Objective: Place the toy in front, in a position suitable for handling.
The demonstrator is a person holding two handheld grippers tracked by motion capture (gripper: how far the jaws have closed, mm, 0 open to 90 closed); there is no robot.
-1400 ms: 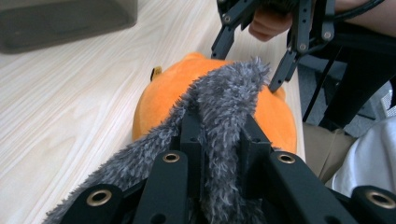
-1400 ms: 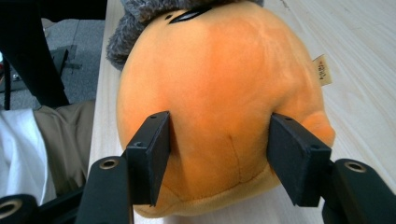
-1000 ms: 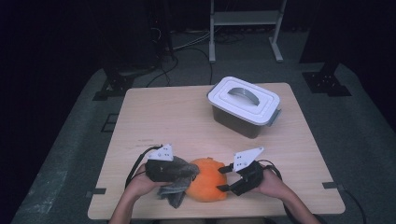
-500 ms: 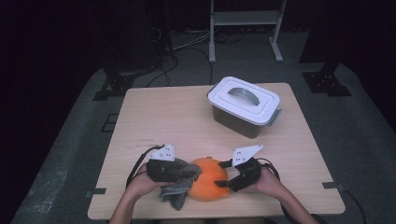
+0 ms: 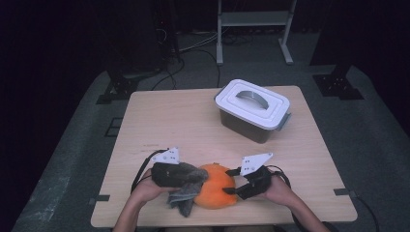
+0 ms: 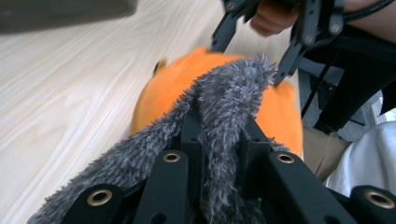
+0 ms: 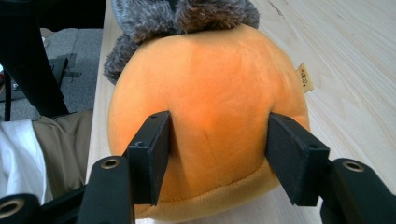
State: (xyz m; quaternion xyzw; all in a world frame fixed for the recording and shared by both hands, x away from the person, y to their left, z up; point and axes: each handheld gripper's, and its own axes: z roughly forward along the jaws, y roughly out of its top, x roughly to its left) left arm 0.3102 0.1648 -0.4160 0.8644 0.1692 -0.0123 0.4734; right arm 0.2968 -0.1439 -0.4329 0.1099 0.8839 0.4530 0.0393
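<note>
My left fingers [image 6: 219, 140] pinch the grey furry fabric [image 6: 233, 93], my right fingers [image 7: 217, 154], just closing, press the soft, light orange plush [image 7: 205, 93] at lower centre of the tabletop [image 5: 193, 121]; hold its yielding sides.

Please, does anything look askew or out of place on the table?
Nothing is spilled or broken. The box sits turned at an angle to the table edges, lid on. The grey fur is bunched up in the left claw, against the orange plush.
</note>
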